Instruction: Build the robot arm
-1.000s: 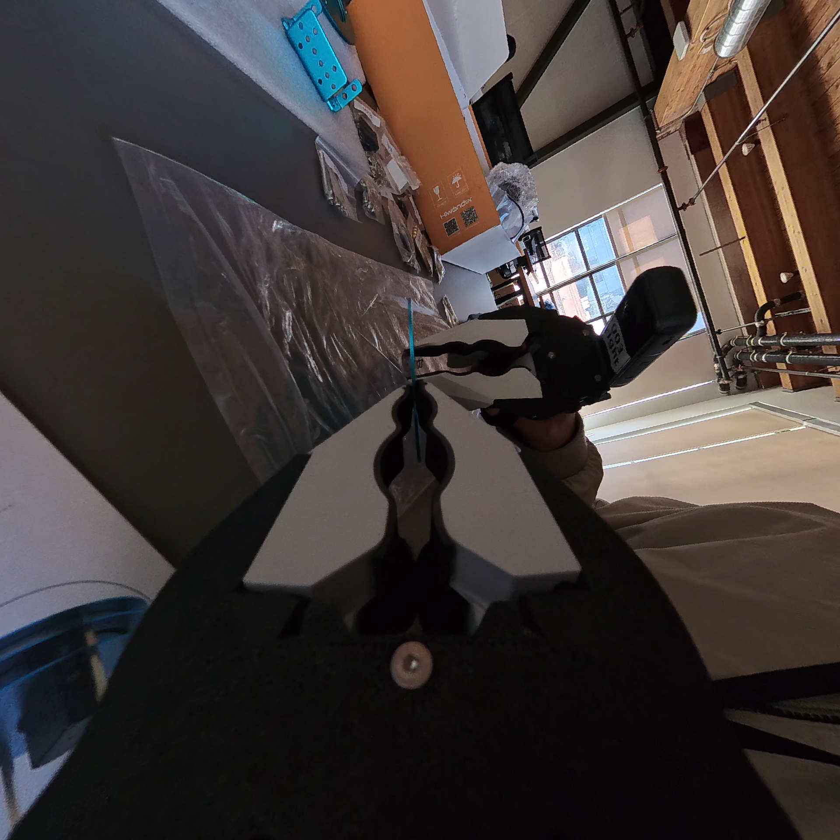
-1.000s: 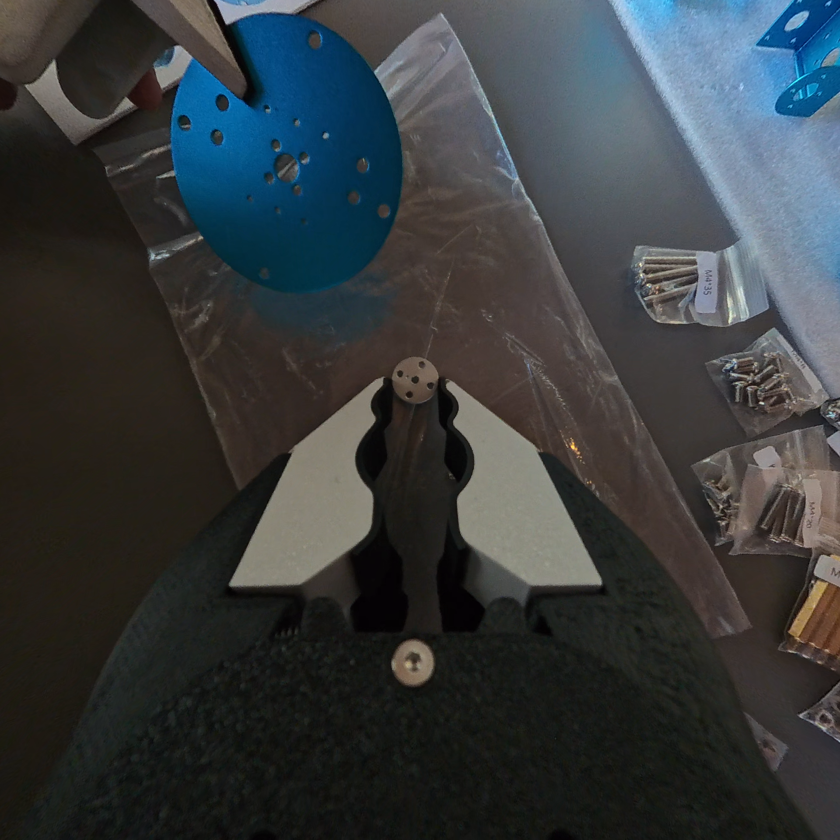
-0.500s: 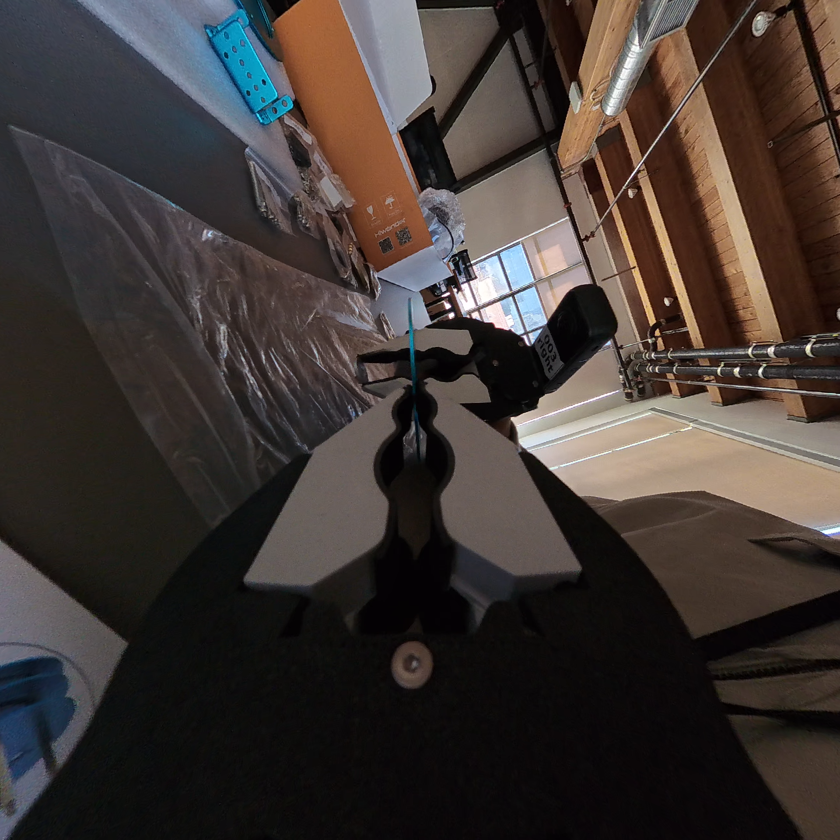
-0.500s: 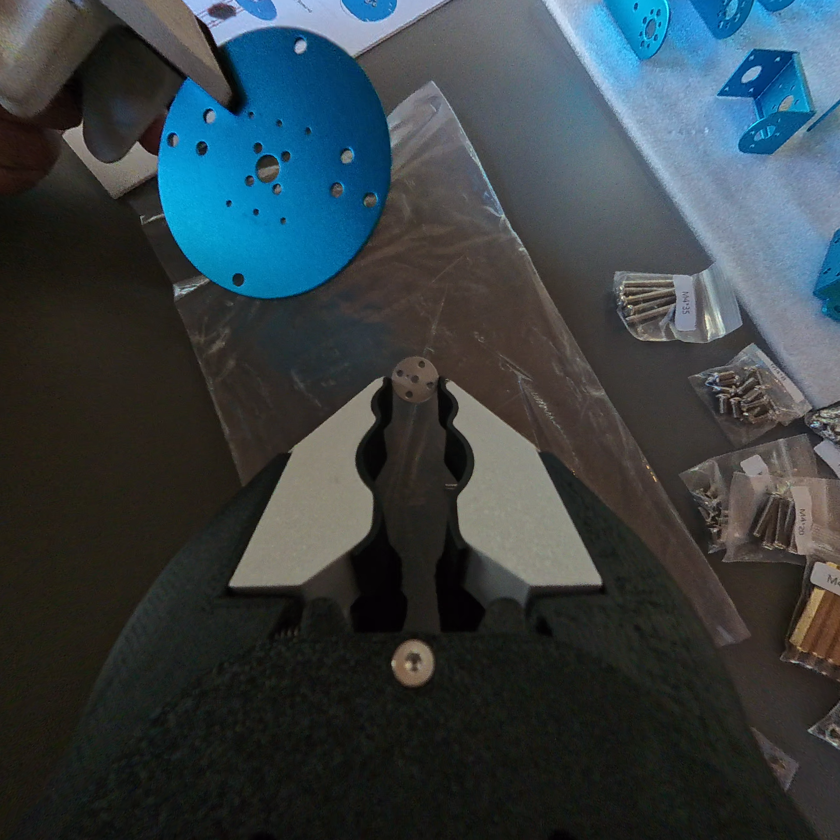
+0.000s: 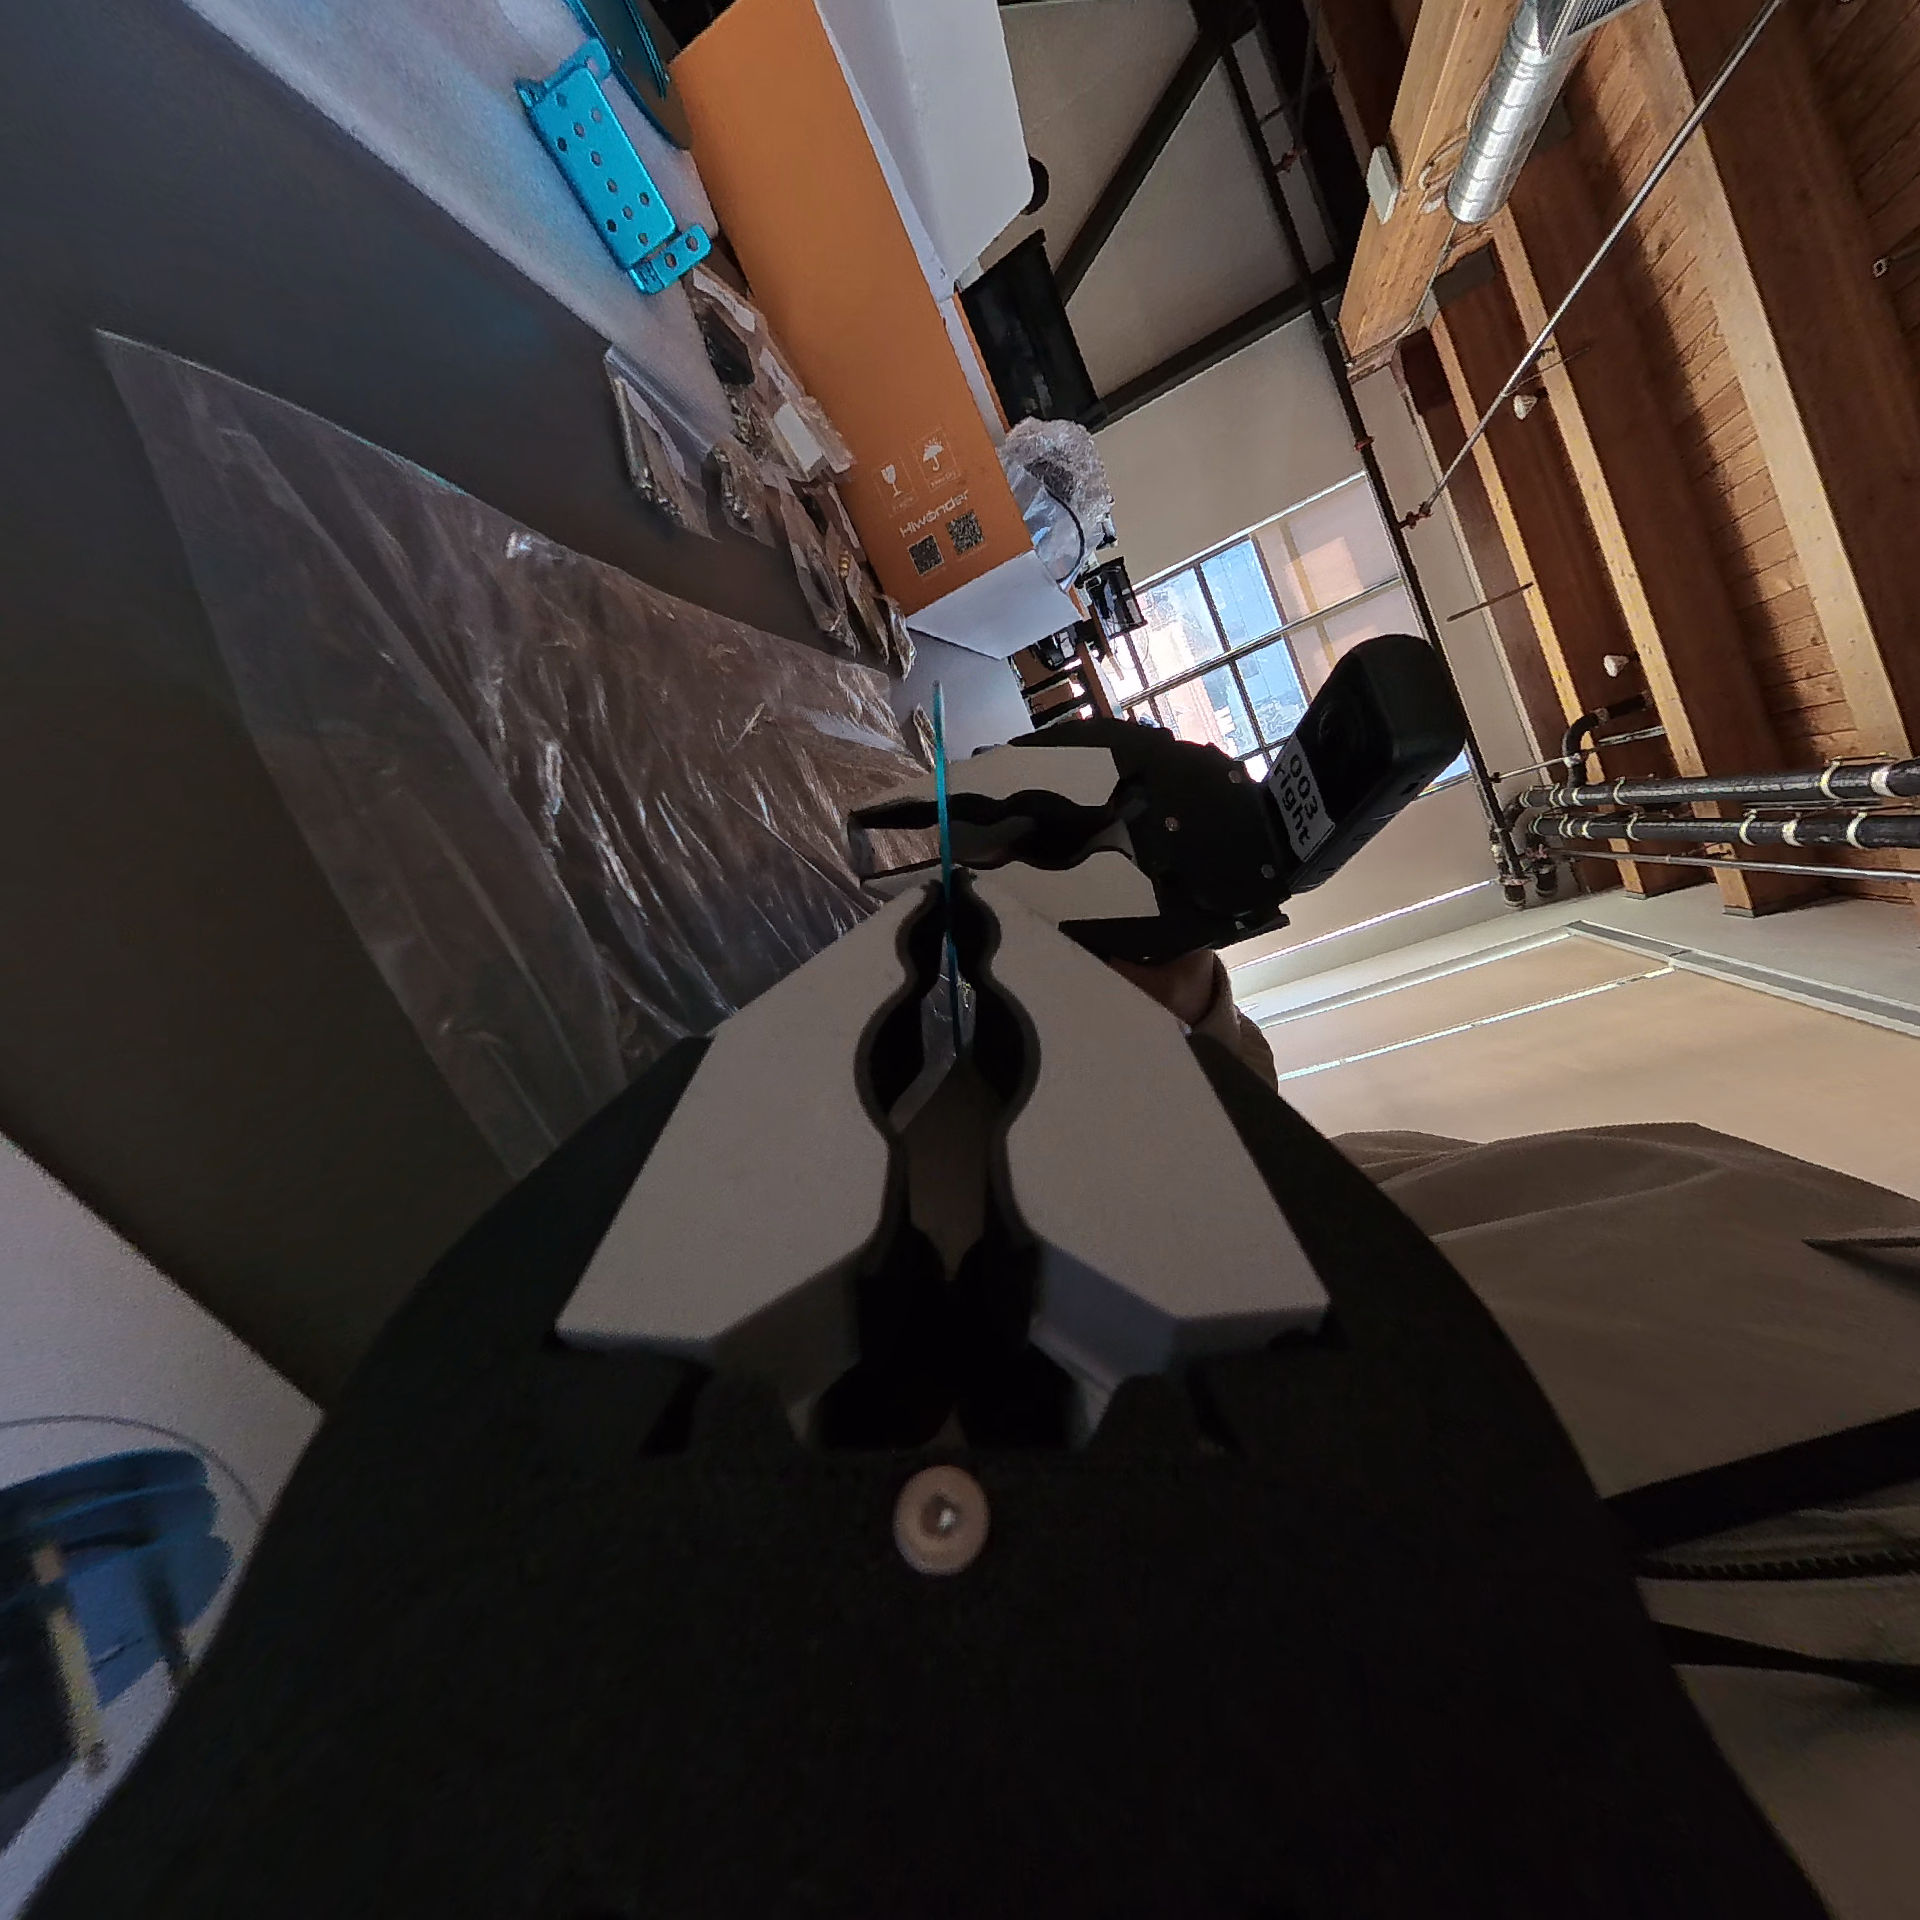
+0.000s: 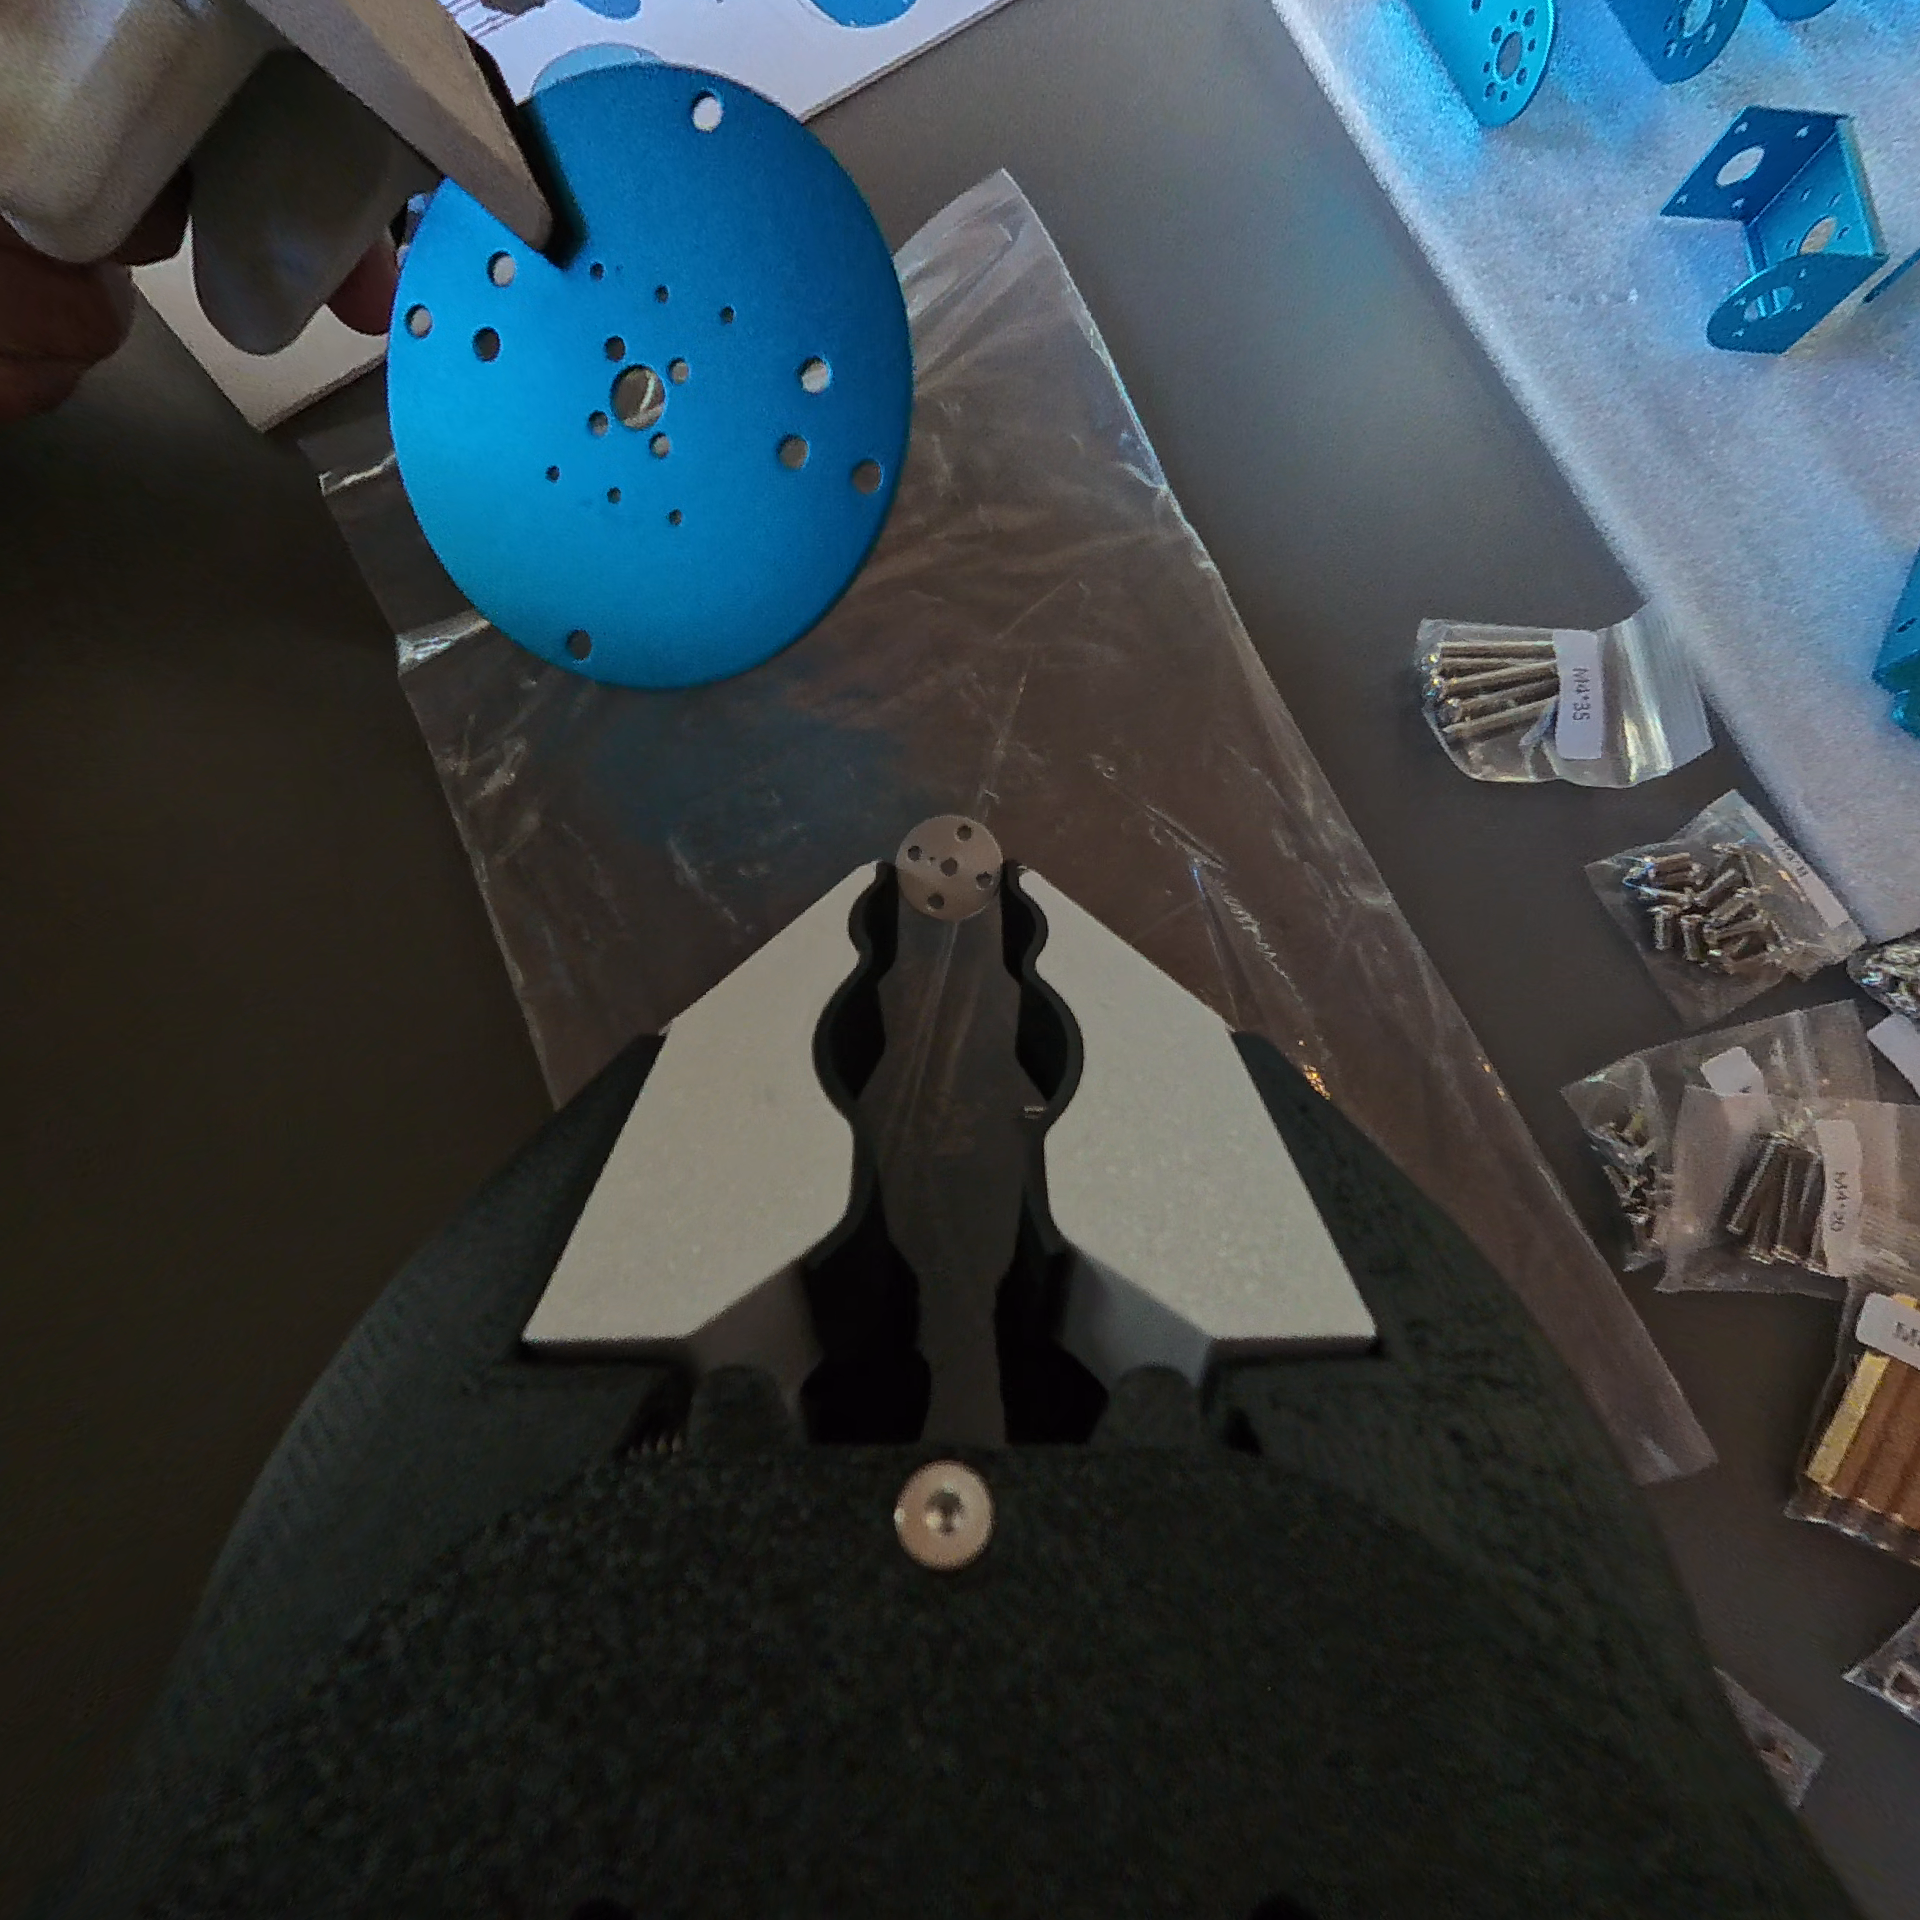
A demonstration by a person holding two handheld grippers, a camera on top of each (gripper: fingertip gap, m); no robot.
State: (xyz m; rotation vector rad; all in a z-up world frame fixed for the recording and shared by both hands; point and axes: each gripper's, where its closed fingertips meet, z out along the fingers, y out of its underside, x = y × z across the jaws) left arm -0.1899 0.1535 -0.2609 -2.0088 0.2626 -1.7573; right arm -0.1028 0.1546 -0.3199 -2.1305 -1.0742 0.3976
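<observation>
The left tongs [image 5: 951, 904] are closed on the rim of a round blue metal disc [image 6: 649, 379] dotted with holes. In the left wrist view the disc [image 5: 942, 790] shows edge-on as a thin blue line running out past the fingertips. In the right wrist view the left tongs [image 6: 535, 223] pinch the disc near its upper left rim and hold it in the air above a clear plastic bag [image 6: 1091, 665] that lies flat on the dark table [image 6: 187, 831].

The right tongs [image 6: 951, 883] are closed on a small silver hub [image 6: 949, 865], a round metal piece with several tiny holes in its face, gripped right at the fingertips. The hub sits below and to the right of the disc, apart from it, and also over the plastic bag. In the left wrist view the right tongs [image 5: 883, 831] point in from the right, their tips just beside the disc's edge line; I cannot tell from there whether they touch.

To the right on the table lie small clear packets of screws [image 6: 1538, 691], with more packets nearby [image 6: 1714, 914]. Beyond them a white foam sheet [image 6: 1558, 260] carries blue metal brackets [image 6: 1766, 218]. A white printed sheet of paper [image 6: 883, 52] lies past the disc. In the left wrist view an orange and white box [image 5: 831, 312] stands at the far side of the table.
</observation>
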